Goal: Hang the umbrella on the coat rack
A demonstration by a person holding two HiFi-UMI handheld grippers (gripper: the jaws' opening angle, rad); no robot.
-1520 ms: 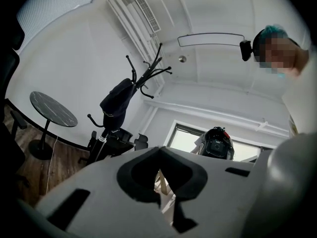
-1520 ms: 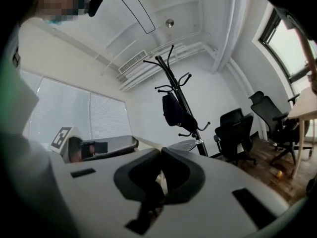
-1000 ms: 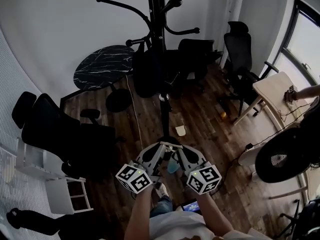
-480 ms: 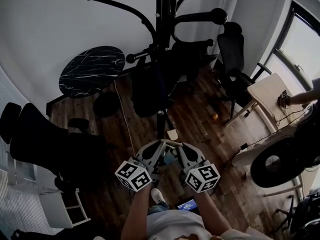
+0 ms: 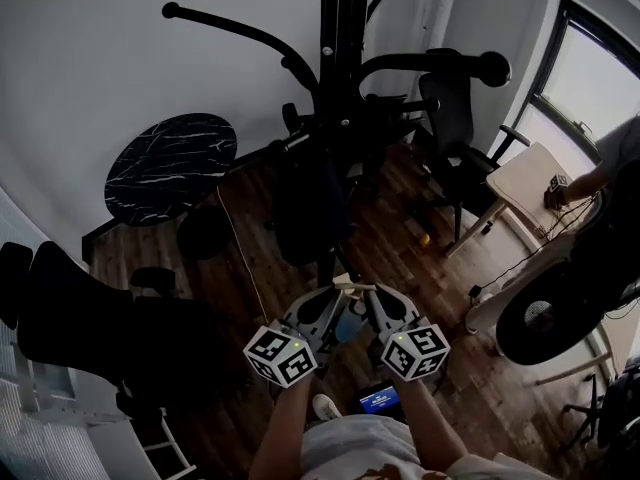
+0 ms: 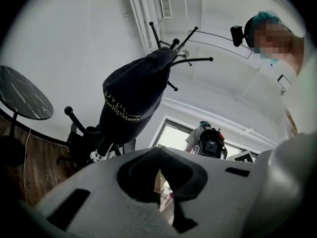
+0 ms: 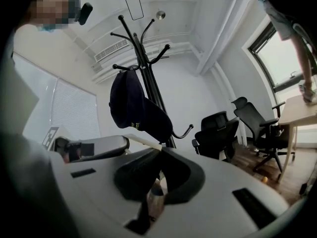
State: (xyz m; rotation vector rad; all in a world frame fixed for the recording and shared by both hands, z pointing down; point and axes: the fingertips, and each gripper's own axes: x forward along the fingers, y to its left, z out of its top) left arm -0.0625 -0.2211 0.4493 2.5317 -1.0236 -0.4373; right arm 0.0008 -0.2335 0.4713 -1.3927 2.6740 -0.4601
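Note:
A black coat rack (image 5: 335, 68) with curved hooks stands ahead of me. The dark folded umbrella (image 5: 310, 208) hangs along its pole, well above the wooden floor. In the left gripper view the umbrella (image 6: 133, 100) shows pale print and hangs under the rack's hooks (image 6: 173, 46). From the right gripper view, the umbrella (image 7: 136, 110) hangs on the rack (image 7: 146, 71) too. My left gripper (image 5: 333, 294) and right gripper (image 5: 368, 292) are side by side below the rack, apart from the umbrella. Both, the left (image 6: 159, 150) and the right (image 7: 161, 150), look shut with nothing held.
A round black marble table (image 5: 170, 163) stands left of the rack. Black office chairs (image 5: 450, 118) are behind it, another chair (image 5: 90, 318) at my left. A pale desk (image 5: 530, 183) with a person's arm (image 5: 605, 163) and a dark fan (image 5: 545, 318) are at the right.
The rack and umbrella have grown larger and nearer in the head view. The two grippers stay together, a little lower in the picture. The umbrella stays hanging.

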